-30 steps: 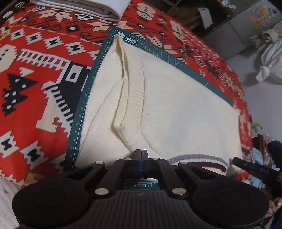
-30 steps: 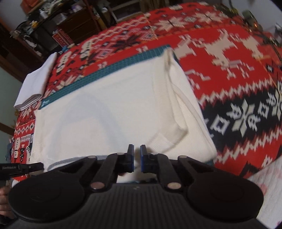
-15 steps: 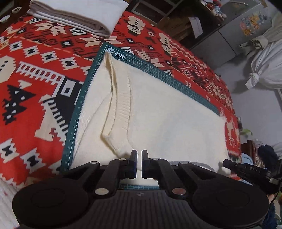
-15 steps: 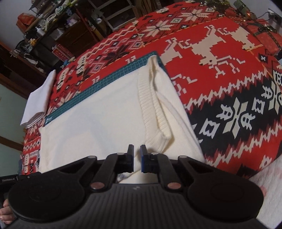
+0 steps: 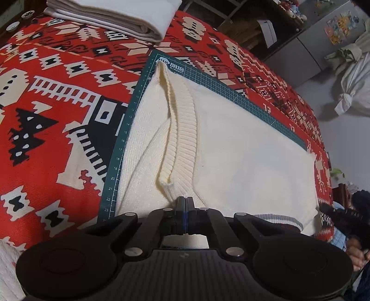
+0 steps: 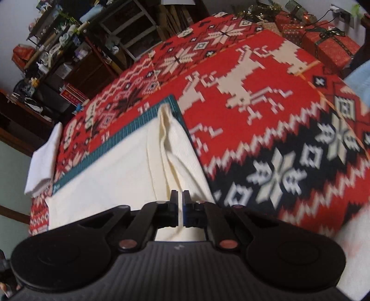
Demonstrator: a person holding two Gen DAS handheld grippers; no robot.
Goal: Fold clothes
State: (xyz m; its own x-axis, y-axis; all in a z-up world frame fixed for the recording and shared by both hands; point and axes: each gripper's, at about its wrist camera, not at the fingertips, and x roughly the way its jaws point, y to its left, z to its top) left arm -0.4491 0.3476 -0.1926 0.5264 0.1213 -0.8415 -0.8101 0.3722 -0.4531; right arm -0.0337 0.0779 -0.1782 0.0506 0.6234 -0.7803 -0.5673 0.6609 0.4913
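Observation:
A cream knit sweater (image 5: 242, 150) lies folded on a green cutting mat (image 5: 231, 90). Its ribbed sleeve cuff (image 5: 182, 139) runs along the left side towards me. My left gripper (image 5: 185, 201) is shut on the sweater's near edge, just beyond the cuff's end. A grey and dark red striped band (image 5: 277, 220) shows at the near right edge. In the right wrist view the sweater (image 6: 115, 185) fills the left, and a raised fold of it (image 6: 171, 148) runs into my right gripper (image 6: 180, 199), which is shut on that cloth.
A red patterned blanket (image 5: 57, 104) covers the surface under the mat (image 6: 129, 129). A folded white cloth (image 5: 120, 16) lies at the far edge. Shelves (image 6: 69, 46) and red gift boxes (image 6: 323, 44) stand beyond. A white tied bag (image 5: 353, 88) sits on the floor.
The left fingers stood slightly apart half a second ago and are now pressed together at the sweater's near edge. The right view has swung, and the sleeve fold now leads straight into its fingers.

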